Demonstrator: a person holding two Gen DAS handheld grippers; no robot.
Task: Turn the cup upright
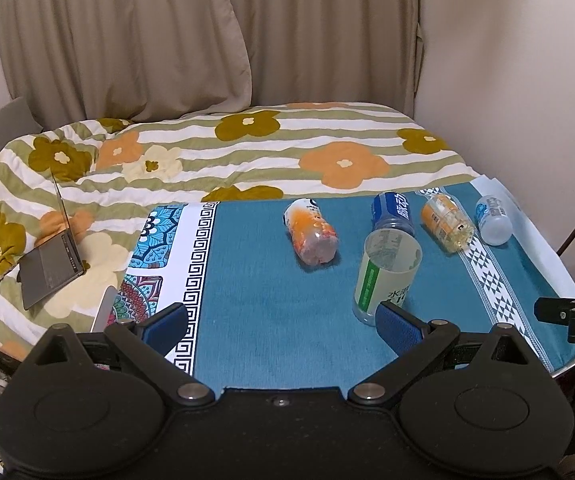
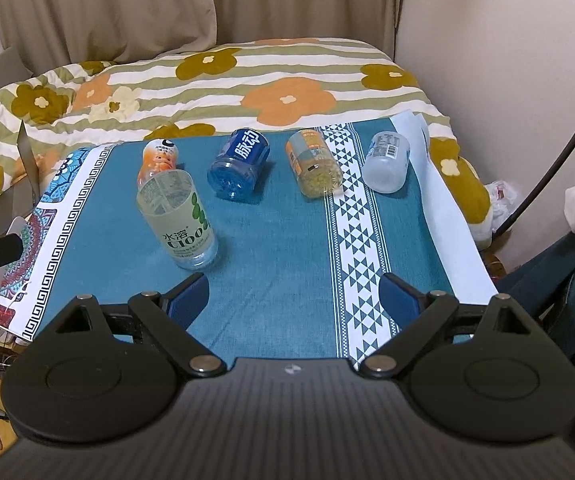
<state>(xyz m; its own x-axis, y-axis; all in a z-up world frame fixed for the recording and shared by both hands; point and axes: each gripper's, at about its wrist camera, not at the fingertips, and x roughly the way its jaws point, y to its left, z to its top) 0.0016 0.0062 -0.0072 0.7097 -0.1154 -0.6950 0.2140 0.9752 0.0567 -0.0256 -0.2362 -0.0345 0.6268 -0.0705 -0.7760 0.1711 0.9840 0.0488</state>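
A clear cup with a green and white label [image 1: 385, 276] [image 2: 177, 220] stands upright on the teal cloth, mouth up. Four more cups lie on their sides behind it: an orange one [image 1: 311, 236] [image 2: 159, 160], a blue one [image 1: 393, 210] [image 2: 239, 164], a yellow-orange one [image 1: 445, 222] [image 2: 313, 164] and a pale one [image 1: 493, 218] [image 2: 387, 162]. My left gripper [image 1: 283, 324] is open, its right finger [image 1: 397, 328] just in front of the upright cup. My right gripper [image 2: 293, 300] is open over bare cloth, nothing between its fingers.
The table [image 2: 287, 240] carries a teal cloth with white patterned bands. Behind it lies a bed with a flowered striped quilt [image 1: 247, 152]. A laptop [image 1: 47, 268] sits on the quilt at left. Curtains and a wall stand behind. A person's leg [image 2: 567, 280] is at right.
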